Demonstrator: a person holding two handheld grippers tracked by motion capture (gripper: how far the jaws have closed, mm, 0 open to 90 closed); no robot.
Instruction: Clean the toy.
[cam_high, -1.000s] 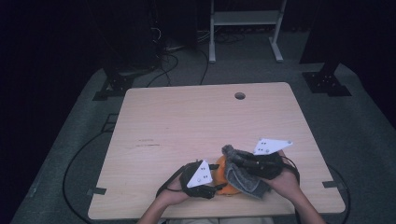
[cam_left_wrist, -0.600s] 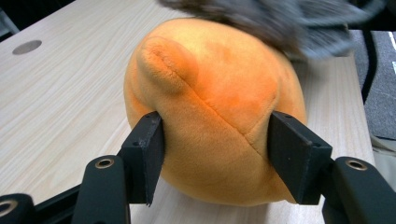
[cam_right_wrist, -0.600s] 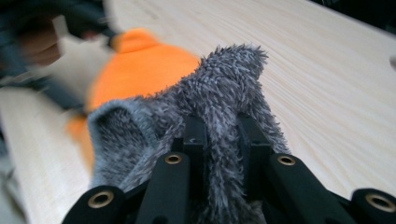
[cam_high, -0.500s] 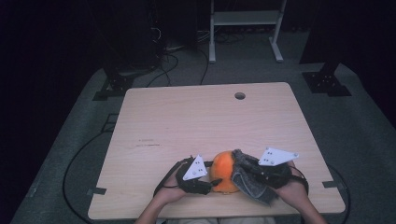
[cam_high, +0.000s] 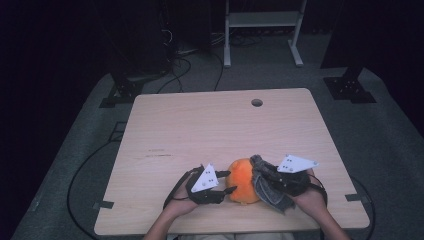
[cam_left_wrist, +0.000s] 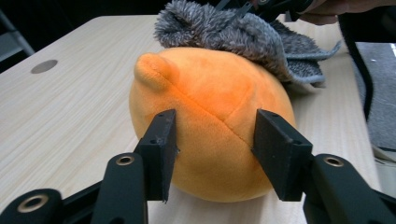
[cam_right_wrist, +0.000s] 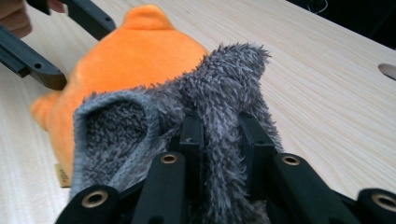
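An orange plush toy (cam_high: 243, 181) sits near the worktop's (cam_high: 210, 130) near edge. The left gripper (cam_left_wrist: 212, 140), jaws just closing, clamps its sides; the right gripper (cam_right_wrist: 219, 140) pinches a grey fuzzy cloth (cam_right_wrist: 219, 88) draped against it. The toy's small tag (cam_right_wrist: 61, 175) is unreadable.

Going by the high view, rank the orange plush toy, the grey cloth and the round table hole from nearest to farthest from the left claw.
1. Orange plush toy, right beside the left claw.
2. Grey cloth, on the toy's far side.
3. Table hole, near the far edge.
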